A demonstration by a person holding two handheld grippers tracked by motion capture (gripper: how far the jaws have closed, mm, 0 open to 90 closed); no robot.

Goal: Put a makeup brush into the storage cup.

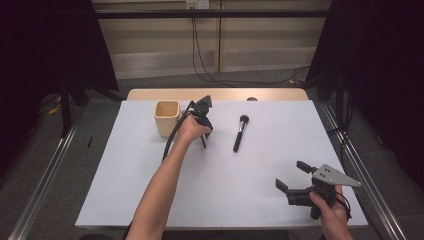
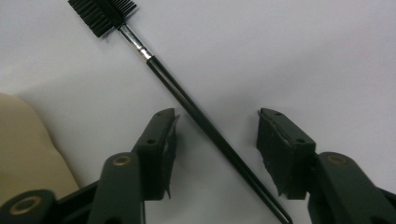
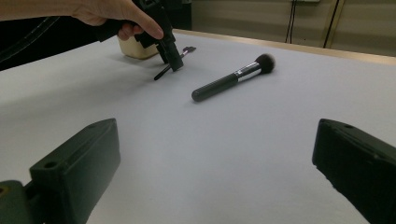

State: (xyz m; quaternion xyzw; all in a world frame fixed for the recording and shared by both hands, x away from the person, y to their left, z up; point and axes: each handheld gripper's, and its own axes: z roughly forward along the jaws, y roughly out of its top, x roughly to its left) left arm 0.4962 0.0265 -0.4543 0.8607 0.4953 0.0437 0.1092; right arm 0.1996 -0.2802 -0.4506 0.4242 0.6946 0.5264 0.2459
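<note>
The left gripper (image 2: 215,140), jaws spread, straddles a thin black comb-headed brush (image 2: 187,100) lying beside the cream square cup (image 1: 166,118). The right gripper (image 1: 294,176) is wide open at the near right; a thick, fluffy-tipped brush (image 1: 239,133) lies mid-table.

In the high view, the thin brush (image 1: 202,142) is largely hidden beneath the left hand (image 1: 192,127) and left gripper (image 1: 202,107). In the left gripper view, its handle end is cut off by the bottom edge, and the beige cup (image 2: 28,149) by the left edge.
</note>
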